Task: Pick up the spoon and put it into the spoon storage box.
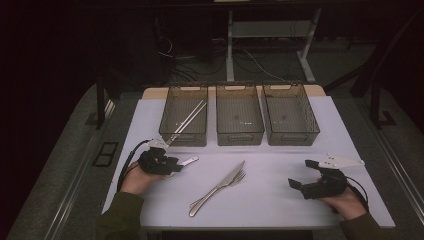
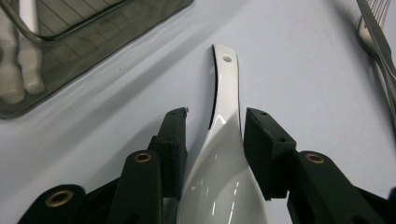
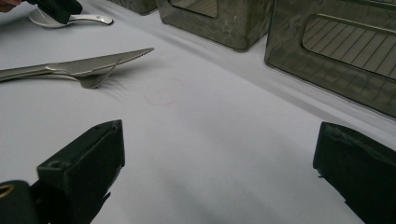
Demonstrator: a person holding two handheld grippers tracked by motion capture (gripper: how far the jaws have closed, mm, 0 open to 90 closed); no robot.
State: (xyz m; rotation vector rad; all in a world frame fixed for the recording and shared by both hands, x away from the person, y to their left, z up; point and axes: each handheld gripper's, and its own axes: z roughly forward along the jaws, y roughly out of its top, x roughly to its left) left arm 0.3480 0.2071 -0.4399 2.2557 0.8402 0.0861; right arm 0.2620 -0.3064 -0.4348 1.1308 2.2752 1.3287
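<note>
A white ceramic spoon (image 2: 224,154) lies on the white table, its handle (image 1: 189,160) pointing right. My left gripper (image 2: 215,126) straddles the spoon's bowl, and both pads rest against its sides; the same gripper (image 1: 172,165) sits low at the table's left. Seen from the right gripper view, the spoon (image 3: 88,18) is still flat on the table under the left gripper (image 3: 58,9). My right gripper (image 1: 300,173) hovers at the right with its jaws wide apart, and nothing lies between them (image 3: 219,140).
A knife (image 1: 227,180) lies across a fork (image 1: 239,177) in the middle of the table. Three dark bins stand in a row at the back: the left bin (image 1: 184,139) holds chopsticks (image 1: 189,119), beside the middle bin (image 1: 240,137) and right bin (image 1: 291,138).
</note>
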